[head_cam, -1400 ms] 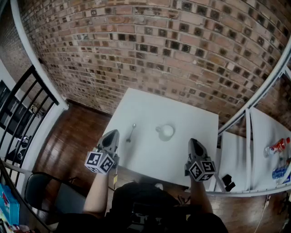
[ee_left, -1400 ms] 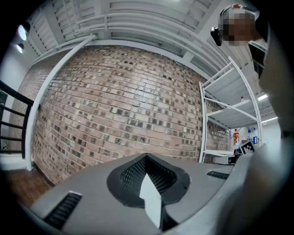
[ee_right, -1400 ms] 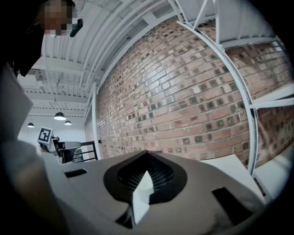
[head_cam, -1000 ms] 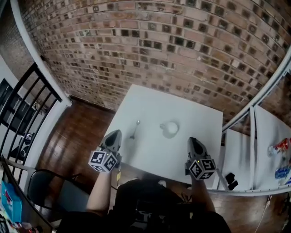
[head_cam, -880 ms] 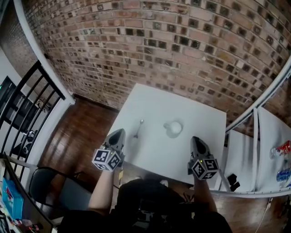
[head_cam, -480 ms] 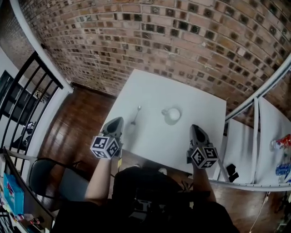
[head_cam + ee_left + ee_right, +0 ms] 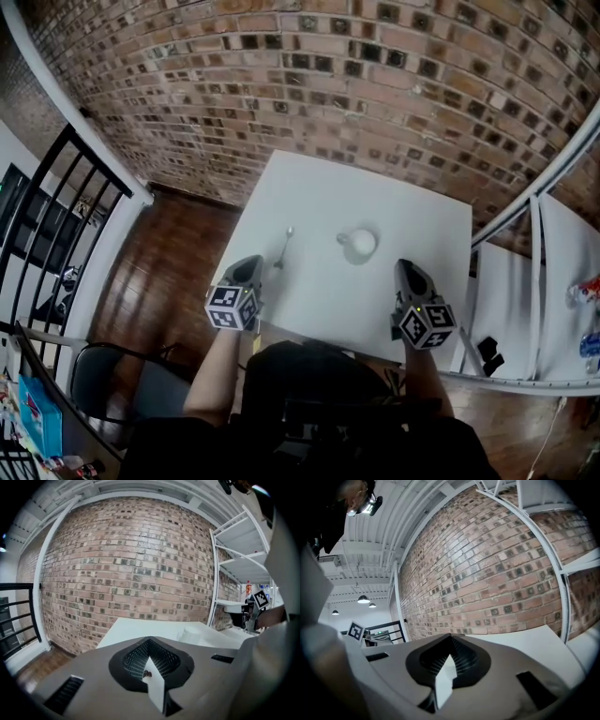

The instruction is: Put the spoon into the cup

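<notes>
- Spoon (image 7: 285, 247) lies flat on the white counter (image 7: 394, 206), left of the cup (image 7: 360, 244) and apart from it.
- Cup stands upright near the counter's middle.
- Left tool (image 7: 249, 268) hovers at the near-left corner, short of the spoon, jaws pressed together, empty.
- Right tool (image 7: 407, 270) hangs at the near edge, jaws together, empty.
</notes>
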The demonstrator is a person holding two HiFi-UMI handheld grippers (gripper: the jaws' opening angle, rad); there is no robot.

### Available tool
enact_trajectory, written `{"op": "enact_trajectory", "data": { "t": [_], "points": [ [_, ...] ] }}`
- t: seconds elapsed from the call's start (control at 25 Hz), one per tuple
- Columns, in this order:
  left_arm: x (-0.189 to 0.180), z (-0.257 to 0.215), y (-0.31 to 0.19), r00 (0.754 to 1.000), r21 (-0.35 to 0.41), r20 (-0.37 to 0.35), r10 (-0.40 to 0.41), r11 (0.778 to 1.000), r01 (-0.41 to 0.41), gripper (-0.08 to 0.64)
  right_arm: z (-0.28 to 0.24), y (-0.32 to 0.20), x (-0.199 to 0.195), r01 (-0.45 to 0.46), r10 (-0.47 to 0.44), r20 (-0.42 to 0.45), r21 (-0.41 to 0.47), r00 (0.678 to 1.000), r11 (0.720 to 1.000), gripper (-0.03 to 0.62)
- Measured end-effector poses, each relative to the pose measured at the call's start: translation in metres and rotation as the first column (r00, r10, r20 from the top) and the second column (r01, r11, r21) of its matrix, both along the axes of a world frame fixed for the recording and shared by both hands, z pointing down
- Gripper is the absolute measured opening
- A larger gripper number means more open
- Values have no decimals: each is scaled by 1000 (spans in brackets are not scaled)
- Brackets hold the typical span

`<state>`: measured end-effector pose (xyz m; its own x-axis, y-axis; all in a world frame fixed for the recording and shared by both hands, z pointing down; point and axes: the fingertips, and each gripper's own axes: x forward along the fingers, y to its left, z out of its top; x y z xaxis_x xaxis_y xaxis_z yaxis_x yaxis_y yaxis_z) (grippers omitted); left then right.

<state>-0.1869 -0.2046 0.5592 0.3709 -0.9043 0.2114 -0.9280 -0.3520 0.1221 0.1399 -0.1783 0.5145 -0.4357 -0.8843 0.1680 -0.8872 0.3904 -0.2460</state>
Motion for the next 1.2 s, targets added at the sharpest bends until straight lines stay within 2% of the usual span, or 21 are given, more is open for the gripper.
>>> {"op": "enact_trajectory", "data": {
  "t": [0.08,0.2,0.28,0.36,0.64,0.72,0.84,1.2],
  "points": [
    [6,19,-9,999,-38,45,7,999,-5,3,3,-3,-1,9,-9,4,-5,1000,1000,5],
    [15,45,-21,996,-97,90,16,995,-7,115,3,-7,-1,17,-17,16,-7,1000,1000,5],
    [19,61,-28,993,-136,118,24,991,-7,124,1,-10,-1,22,-22,21,-3,1000,1000,5],
    [23,76,-34,991,-178,132,38,984,-14,175,-1,-13,-1,24,-24,21,-1,1000,1000,5],
    [27,118,-45,984,-272,172,41,962,8,176,0,-13,9,22,-21,36,-8,999,1000,5],
    [29,130,-45,981,-299,187,45,954,13,202,1,-12,14,9,-9,36,-9,999,1000,5],
    [31,148,-42,978,-342,201,56,940,17,204,3,-10,22,-6,6,27,-8,1000,1000,5],
    [36,154,-43,972,-341,227,61,940,21,210,8,-12,26,-18,19,27,-25,999,1000,5]
  ]
}}
